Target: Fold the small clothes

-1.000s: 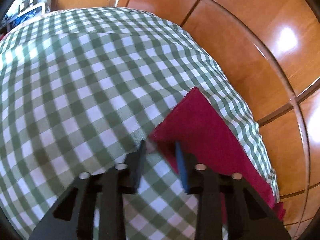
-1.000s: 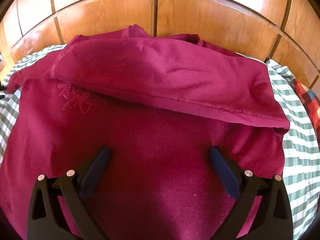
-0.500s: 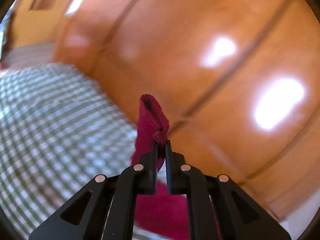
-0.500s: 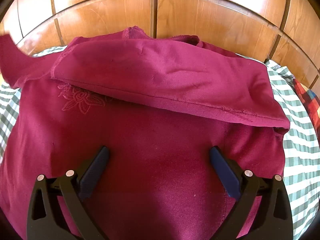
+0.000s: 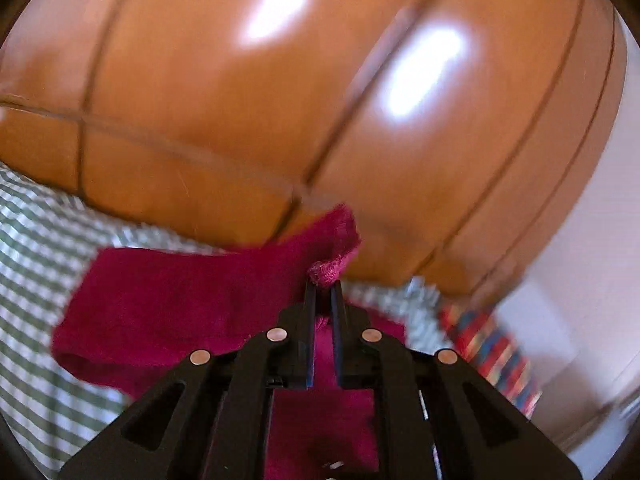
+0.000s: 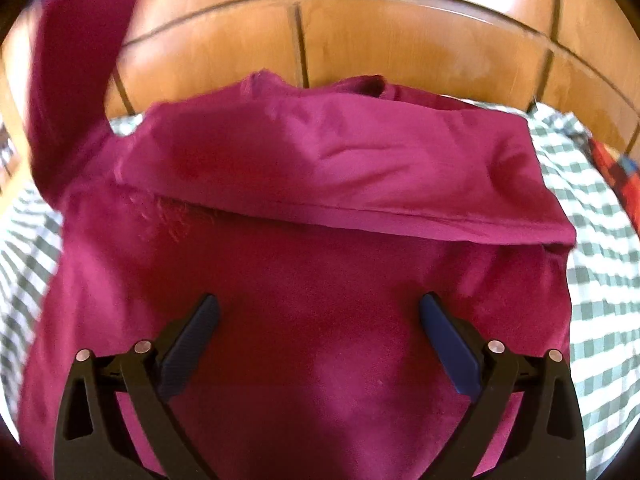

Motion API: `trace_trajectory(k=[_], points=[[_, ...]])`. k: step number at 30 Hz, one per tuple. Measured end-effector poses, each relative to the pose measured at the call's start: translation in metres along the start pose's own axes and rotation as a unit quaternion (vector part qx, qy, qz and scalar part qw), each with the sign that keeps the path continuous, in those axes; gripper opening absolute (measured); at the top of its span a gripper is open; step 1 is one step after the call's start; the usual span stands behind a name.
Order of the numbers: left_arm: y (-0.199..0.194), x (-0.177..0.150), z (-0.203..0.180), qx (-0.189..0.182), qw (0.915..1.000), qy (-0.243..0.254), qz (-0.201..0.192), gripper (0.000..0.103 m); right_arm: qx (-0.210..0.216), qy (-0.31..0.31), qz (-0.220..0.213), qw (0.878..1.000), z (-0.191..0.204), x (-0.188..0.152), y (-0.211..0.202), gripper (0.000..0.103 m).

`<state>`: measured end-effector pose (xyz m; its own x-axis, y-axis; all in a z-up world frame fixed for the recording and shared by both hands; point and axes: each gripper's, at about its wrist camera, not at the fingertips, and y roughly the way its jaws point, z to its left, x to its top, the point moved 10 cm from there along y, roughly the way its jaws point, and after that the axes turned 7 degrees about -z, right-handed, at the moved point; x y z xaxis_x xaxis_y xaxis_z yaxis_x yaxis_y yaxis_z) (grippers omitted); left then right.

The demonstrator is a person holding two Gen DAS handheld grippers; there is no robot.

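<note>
A magenta top (image 6: pixel 312 280) lies on the green-checked cloth (image 6: pixel 600 280), its far part folded toward me in a band (image 6: pixel 340 176). My left gripper (image 5: pixel 323 286) is shut on the cuff of the top's sleeve (image 5: pixel 180 300) and holds it lifted above the cloth. That raised sleeve (image 6: pixel 68 60) hangs at the upper left of the right wrist view. My right gripper (image 6: pixel 318 312) is wide open, just above the body of the top, with nothing between its fingers.
Glossy wooden panels (image 5: pixel 280 100) stand right behind the table's far edge. A red, blue and yellow plaid garment (image 5: pixel 492 348) lies at the right; it also shows in the right wrist view (image 6: pixel 616 172). Checked cloth (image 5: pixel 36 260) lies on both sides of the top.
My left gripper closed on the sleeve cuff, lifted it off the cloth and swung it up and across toward the top. My right gripper stayed open over the top, shifting slightly.
</note>
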<state>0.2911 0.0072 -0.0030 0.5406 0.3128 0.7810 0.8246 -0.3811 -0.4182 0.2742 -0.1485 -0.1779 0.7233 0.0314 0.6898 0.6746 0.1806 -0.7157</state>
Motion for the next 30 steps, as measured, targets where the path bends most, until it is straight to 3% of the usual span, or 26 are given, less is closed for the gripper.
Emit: trace_trajectory(k=[2,7,9,10,11,15,19,24,26,27,30], points=[[0.023,-0.032,-0.003,0.006,0.9991,0.011,0.04,0.006,0.016,0.03,0.0,0.999,-0.01,0.0,-0.01,0.086],[0.055,-0.097,0.001,0.033,0.9925,0.034,0.113,0.009,0.045,0.095,-0.007,0.994,-0.034,0.007,-0.029,0.082],[0.055,-0.11,0.007,0.032,0.9918,0.031,0.12,0.024,0.057,0.119,-0.012,0.991,-0.04,0.012,-0.034,0.08],[0.049,-0.113,0.008,0.034,0.992,0.029,0.119,0.044,0.062,0.128,-0.013,0.99,-0.042,0.014,-0.035,0.079],[0.045,-0.117,0.008,0.037,0.9927,0.026,0.111,0.055,0.07,0.139,-0.013,0.988,-0.043,0.016,-0.035,0.079],[0.013,-0.124,0.02,0.033,0.9949,0.008,0.095,0.053,0.102,0.16,-0.007,0.982,-0.032,0.024,-0.03,0.073],[-0.009,-0.137,0.047,0.063,0.9939,0.017,0.089,0.049,0.129,0.172,0.001,0.977,-0.007,0.033,-0.017,0.068],[-0.016,-0.141,0.093,0.105,0.9904,-0.024,0.087,0.049,0.123,0.142,0.037,0.982,0.022,0.032,0.012,0.041],[-0.013,-0.145,0.106,0.117,0.9886,-0.037,0.088,0.048,0.111,0.114,0.05,0.986,0.035,0.03,0.019,0.014],[-0.012,-0.147,0.112,0.123,0.9875,-0.04,0.09,0.048,0.093,0.093,0.048,0.99,0.039,0.032,0.017,0.008],[-0.01,-0.153,0.121,0.127,0.9864,-0.049,0.092,0.046,0.081,0.048,0.012,0.996,0.044,0.05,-0.005,0.005]])
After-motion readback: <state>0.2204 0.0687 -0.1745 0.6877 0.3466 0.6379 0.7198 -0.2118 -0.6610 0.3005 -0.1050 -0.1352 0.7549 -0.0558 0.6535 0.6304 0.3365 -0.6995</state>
